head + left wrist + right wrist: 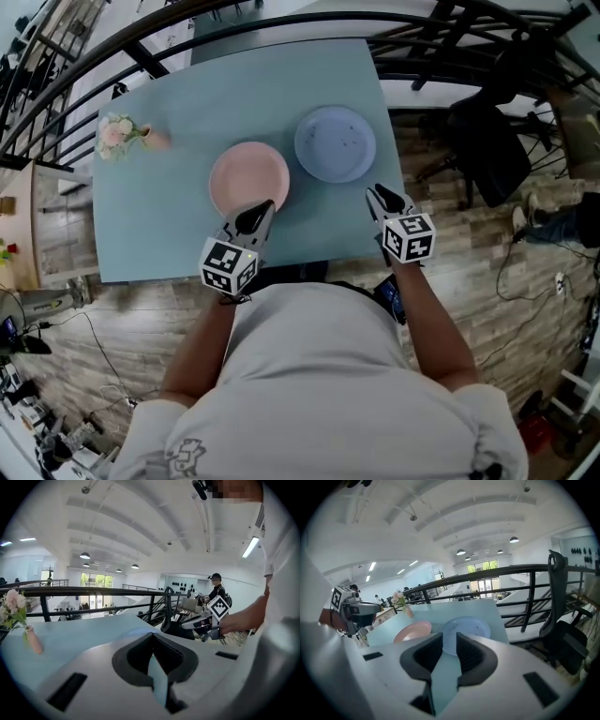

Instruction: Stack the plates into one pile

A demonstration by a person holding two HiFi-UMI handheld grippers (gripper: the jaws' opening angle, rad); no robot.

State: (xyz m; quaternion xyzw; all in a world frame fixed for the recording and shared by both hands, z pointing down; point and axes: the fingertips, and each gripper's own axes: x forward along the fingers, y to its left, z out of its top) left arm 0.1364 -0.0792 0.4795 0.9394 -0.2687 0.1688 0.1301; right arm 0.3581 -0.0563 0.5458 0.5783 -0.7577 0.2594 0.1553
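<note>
A pink plate (246,174) lies in the middle of the pale blue table (150,216), and a light blue plate (335,142) lies just to its right, apart from it. My left gripper (255,216) hovers at the pink plate's near rim, its fingertips together and holding nothing. Near the table's front right corner, my right gripper (380,197) is open and empty. In the right gripper view the pink plate (415,631) and blue plate (469,625) lie beyond the right gripper (446,644). The left gripper (153,639) points across bare table.
A small pink vase of flowers (120,136) stands at the table's far left. A black railing (112,37) curves round the table's far side. On the wooden floor to the right stands a black office chair (487,150). The person's torso is close to the near table edge.
</note>
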